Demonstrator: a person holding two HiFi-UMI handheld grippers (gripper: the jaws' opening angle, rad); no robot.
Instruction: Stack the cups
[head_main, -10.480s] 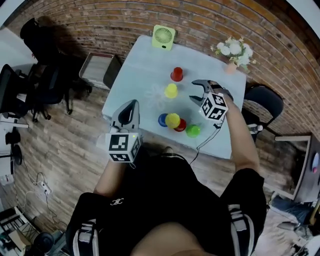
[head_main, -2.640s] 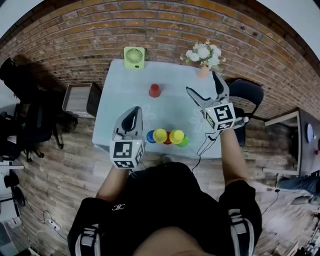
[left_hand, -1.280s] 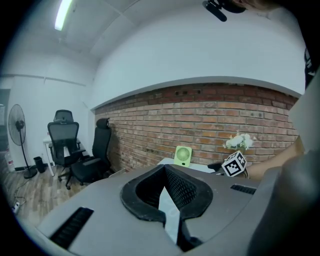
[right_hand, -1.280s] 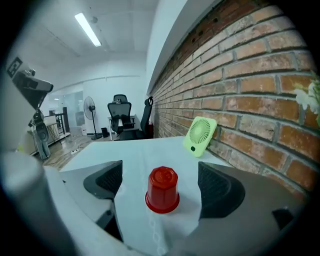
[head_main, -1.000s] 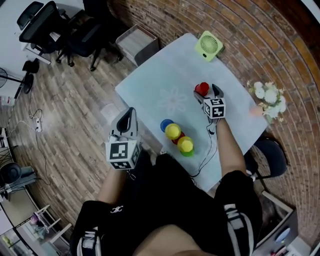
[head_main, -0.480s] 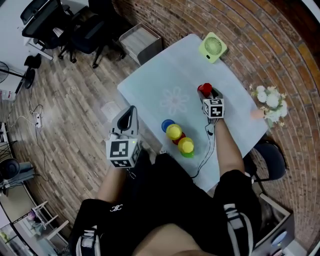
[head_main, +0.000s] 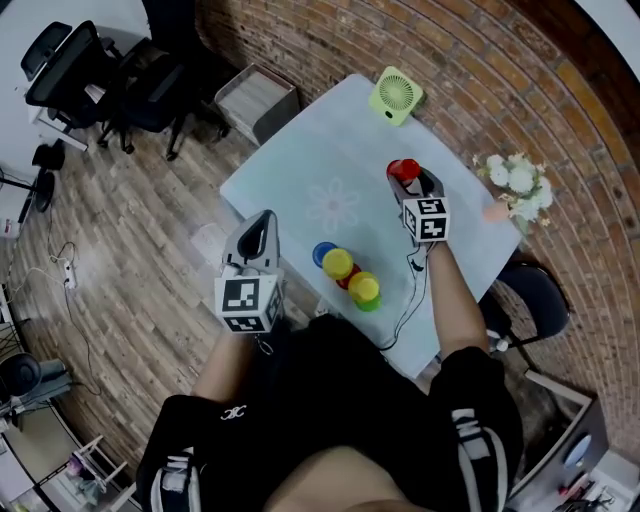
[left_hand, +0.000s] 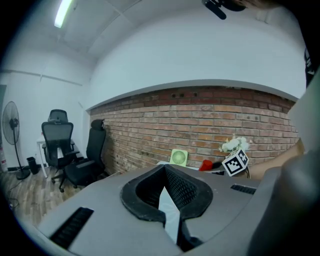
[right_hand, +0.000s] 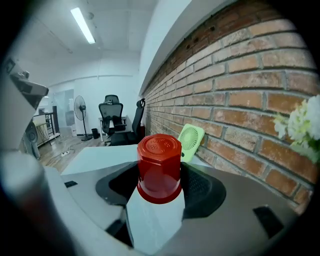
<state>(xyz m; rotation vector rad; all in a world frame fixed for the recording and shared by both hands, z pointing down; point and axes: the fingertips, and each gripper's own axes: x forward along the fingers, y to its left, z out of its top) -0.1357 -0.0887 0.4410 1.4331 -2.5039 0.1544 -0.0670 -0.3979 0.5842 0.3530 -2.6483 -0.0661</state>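
Red inverted plastic cup grasped by right gripper, seemingly clear of pale counter; left gripper clenched, empty. Remaining: stack it on coloured cup cluster behind right gripper.

You have no words or numbers to read here. The small white emblem on your black shorts is too tiny to make out, and the embossed marks on the base of the upturned red plastic cup stay illegible.
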